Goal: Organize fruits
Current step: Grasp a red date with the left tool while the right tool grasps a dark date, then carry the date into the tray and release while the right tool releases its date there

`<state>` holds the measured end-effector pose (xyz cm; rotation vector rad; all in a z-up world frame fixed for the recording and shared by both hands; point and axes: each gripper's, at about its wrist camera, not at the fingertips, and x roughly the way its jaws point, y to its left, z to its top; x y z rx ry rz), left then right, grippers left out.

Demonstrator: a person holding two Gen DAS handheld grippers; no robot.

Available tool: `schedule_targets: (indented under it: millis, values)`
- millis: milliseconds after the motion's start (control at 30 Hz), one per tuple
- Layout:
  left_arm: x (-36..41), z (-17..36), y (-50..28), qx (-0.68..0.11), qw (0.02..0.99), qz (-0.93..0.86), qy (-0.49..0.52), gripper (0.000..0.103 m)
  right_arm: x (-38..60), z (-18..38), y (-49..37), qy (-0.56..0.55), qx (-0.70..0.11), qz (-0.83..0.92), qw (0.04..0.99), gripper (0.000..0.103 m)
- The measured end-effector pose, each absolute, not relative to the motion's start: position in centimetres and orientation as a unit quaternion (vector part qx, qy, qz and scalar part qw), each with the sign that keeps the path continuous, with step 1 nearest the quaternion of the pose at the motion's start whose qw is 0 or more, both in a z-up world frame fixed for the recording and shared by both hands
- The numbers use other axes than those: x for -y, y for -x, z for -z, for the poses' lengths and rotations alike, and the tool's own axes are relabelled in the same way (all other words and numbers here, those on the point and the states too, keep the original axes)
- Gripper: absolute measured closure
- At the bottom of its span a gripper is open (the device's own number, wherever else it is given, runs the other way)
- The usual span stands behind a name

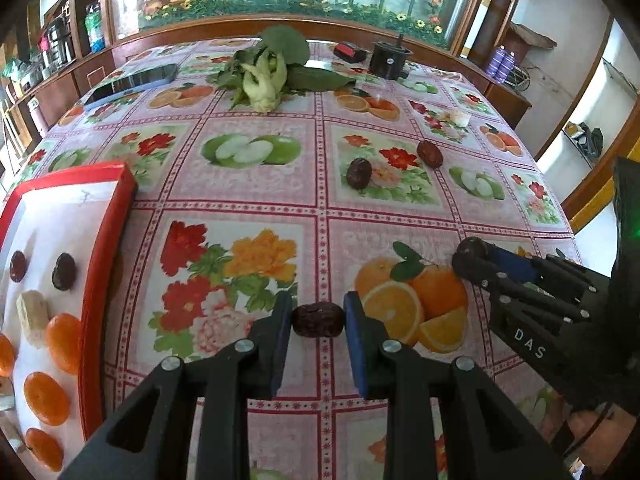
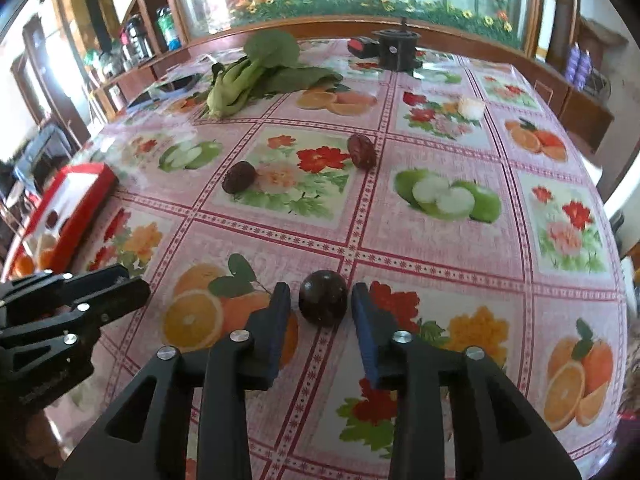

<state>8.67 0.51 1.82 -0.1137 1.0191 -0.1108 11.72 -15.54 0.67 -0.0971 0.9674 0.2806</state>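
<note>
My left gripper [image 1: 319, 309] is shut on a wrinkled dark red date [image 1: 318, 320], held crosswise between its blue pads just above the tablecloth. To its left lies a red-rimmed white tray [image 1: 102, 280] holding two dates [image 1: 64, 271], a banana piece [image 1: 34, 316] and several mandarins [image 1: 64, 342]. My right gripper [image 2: 321, 297] is shut on a rounder dark date [image 2: 323, 298]; from the left wrist it shows at the right [image 1: 471, 256]. Two more dates lie loose mid-table [image 1: 359, 173] [image 1: 430, 154], the same pair in the right wrist view [image 2: 239, 177] [image 2: 362, 151].
A bok choy [image 1: 264, 80] lies at the far side, with a phone [image 1: 132, 84] to its left and a black round container [image 1: 390, 60] to its right. A small white piece [image 1: 460, 118] sits on the right. The left gripper [image 2: 120, 292] shows at the right wrist view's left edge.
</note>
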Motion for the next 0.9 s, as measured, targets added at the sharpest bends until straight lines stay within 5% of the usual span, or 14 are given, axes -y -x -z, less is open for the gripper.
schedule_targets:
  millis: [900]
  values:
    - [-1.9, -3.8, -1.1, -0.490, 0.866, 0.074, 0.063, 0.074, 13.9, -2.8, -1.8, 0.006, -0.476, -0.142, 0.868, 0.080]
